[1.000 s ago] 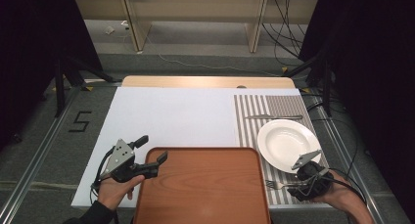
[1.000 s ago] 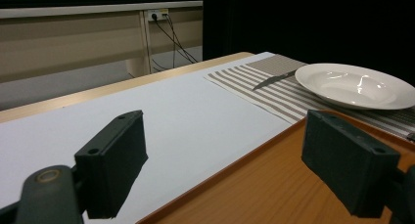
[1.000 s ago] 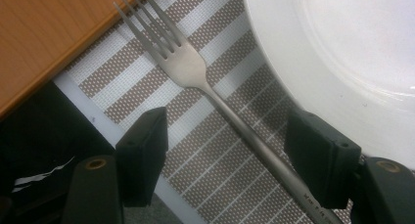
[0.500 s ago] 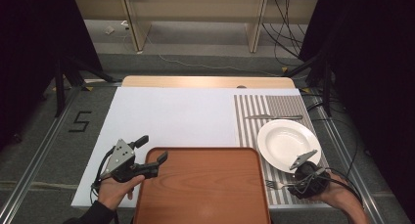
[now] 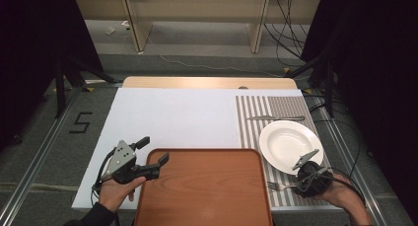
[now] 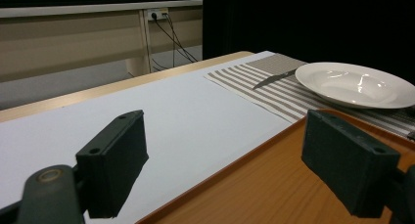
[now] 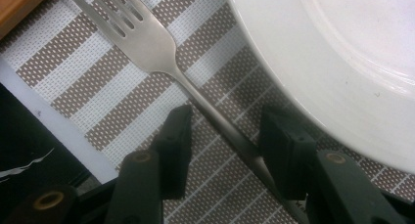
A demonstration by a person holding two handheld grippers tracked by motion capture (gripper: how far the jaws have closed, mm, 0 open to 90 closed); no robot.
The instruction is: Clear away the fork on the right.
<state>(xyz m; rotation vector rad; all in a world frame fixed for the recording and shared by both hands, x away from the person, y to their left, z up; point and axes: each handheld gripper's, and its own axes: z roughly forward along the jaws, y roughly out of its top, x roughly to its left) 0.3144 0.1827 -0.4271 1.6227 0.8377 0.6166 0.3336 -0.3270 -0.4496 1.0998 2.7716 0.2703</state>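
fork [image 7: 147, 43] handle between right claw [image 7: 225, 136] jaws, plate [image 7: 342, 62] rim alongside

A brown tray [image 5: 204, 186] sits at the near middle of the table, on a white sheet [image 5: 172, 117]. At about 2 o'clock from the tray a white plate [image 5: 288, 139] rests on a striped placemat [image 5: 256, 132]. A knife [image 5: 275, 118] lies across the mat at 12 o'clock from the plate, just apart from its rim. A bare wooden table edge [image 5: 197, 82] runs along the far side at 12 o'clock
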